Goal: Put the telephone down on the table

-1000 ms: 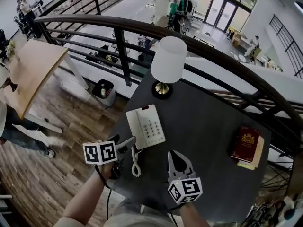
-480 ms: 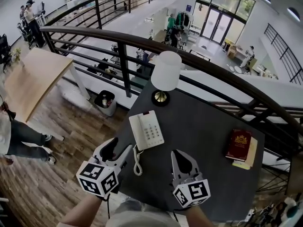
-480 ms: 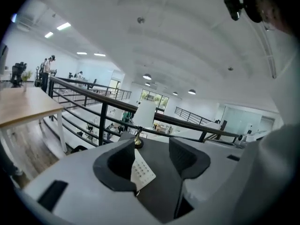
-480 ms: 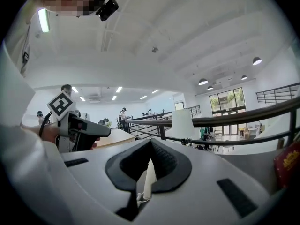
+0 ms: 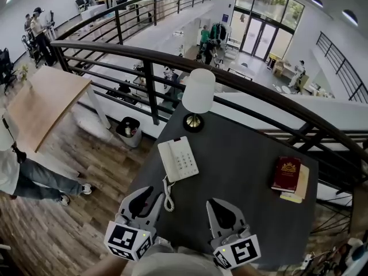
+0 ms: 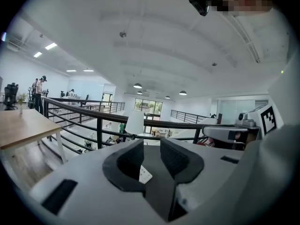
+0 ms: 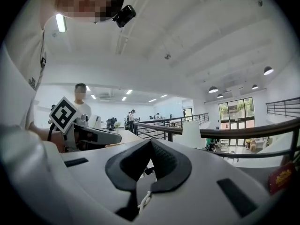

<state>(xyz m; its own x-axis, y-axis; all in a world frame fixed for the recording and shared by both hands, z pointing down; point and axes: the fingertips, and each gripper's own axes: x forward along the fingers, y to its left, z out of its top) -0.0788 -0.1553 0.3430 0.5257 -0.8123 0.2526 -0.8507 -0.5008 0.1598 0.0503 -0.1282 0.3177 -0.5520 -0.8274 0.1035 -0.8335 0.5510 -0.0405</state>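
Jaws: left gripper (image 6: 152, 146) closing, nothing between; right gripper (image 7: 151, 142) tips together, empty | telephone (image 5: 178, 158) flat on counter (image 5: 247, 154) near lamp (image 5: 198, 94) | judged placed; steer both clear of cord (image 5: 167, 195)

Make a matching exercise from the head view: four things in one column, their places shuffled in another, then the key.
1. white push-button telephone
2. white-shaded lamp with brass base
3. dark red hardcover book
4. black waste bin

A. on the wooden floor, left of the table
B. right side of the dark table, on a pale book
C. table's far edge, by the black railing
D. table's left part, nearer than the lamp

Pairs: 1-D, 2-C, 3-B, 4-A
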